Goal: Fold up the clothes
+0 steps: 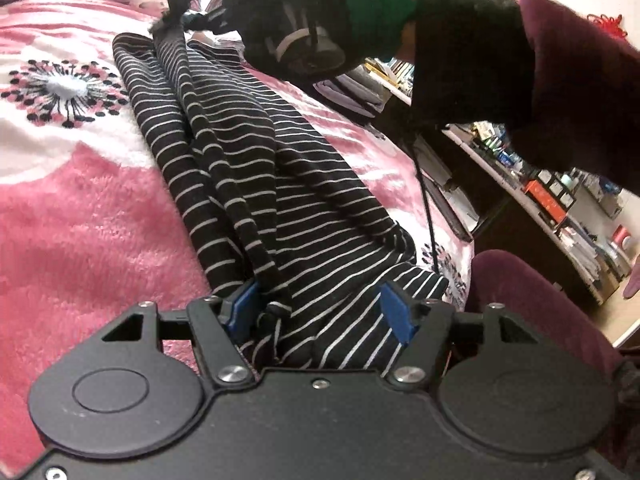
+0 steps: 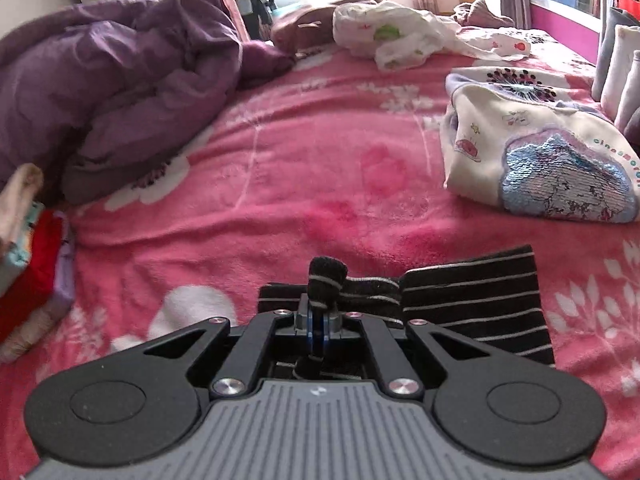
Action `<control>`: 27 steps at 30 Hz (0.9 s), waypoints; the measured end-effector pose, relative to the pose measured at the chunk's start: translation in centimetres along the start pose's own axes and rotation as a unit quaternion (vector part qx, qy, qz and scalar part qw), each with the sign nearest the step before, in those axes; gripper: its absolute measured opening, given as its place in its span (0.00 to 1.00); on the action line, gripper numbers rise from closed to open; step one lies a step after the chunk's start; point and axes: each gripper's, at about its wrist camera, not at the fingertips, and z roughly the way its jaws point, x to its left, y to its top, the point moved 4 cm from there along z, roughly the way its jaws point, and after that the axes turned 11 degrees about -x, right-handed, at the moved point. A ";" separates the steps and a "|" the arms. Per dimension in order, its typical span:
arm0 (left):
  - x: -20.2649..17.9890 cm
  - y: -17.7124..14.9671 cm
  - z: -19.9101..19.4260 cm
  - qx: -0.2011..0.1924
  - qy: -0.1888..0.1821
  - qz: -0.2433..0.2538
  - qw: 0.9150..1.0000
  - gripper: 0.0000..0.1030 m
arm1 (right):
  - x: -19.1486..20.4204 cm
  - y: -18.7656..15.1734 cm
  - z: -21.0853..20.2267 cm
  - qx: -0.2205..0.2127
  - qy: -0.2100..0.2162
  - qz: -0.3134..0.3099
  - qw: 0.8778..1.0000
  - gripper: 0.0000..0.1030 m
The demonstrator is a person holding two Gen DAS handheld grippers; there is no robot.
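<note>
Two views differ: left tongs [image 1: 320, 308] gape over the striped knit garment [image 1: 256, 160]; right tongs [image 2: 319, 326] pinch its bunched edge above the fleecy pink bed blanket [image 2: 304, 168].

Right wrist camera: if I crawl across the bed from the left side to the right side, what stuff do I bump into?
Stack of folded clothes → purple quilt → right gripper pinching the striped garment → white top with the sequin patch, all on the pink blanket.
</note>
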 end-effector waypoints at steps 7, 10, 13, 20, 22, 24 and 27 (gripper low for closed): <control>0.6 0.3 0.1 0.001 -0.010 -0.023 1.000 0.65 | -1.8 1.8 -2.3 -0.067 0.045 0.022 0.996 0.26; 1.1 0.4 0.0 -0.002 -0.014 -0.042 0.999 0.65 | -3.1 1.2 -3.0 -0.057 0.043 0.000 0.997 0.28; 1.4 0.5 -0.1 -0.006 -0.017 -0.055 0.998 0.65 | -4.1 0.0 -3.0 -0.040 0.038 -0.016 0.998 0.30; 1.6 0.6 -0.1 -0.006 -0.020 -0.063 0.998 0.65 | -5.1 -2.0 -2.5 -0.045 0.055 -0.007 0.997 0.24; 1.7 0.6 -0.1 -0.007 -0.023 -0.068 0.997 0.65 | -5.0 -2.3 -2.4 -0.043 0.065 -0.001 0.997 0.13; 1.7 0.5 -0.1 -0.006 -0.025 -0.070 0.997 0.65 | -5.0 -2.5 -2.4 -0.044 0.070 0.004 0.997 0.05; 1.8 0.5 -0.1 -0.005 -0.027 -0.074 0.997 0.65 | -5.5 -2.0 -2.6 -0.064 0.057 0.015 0.996 0.05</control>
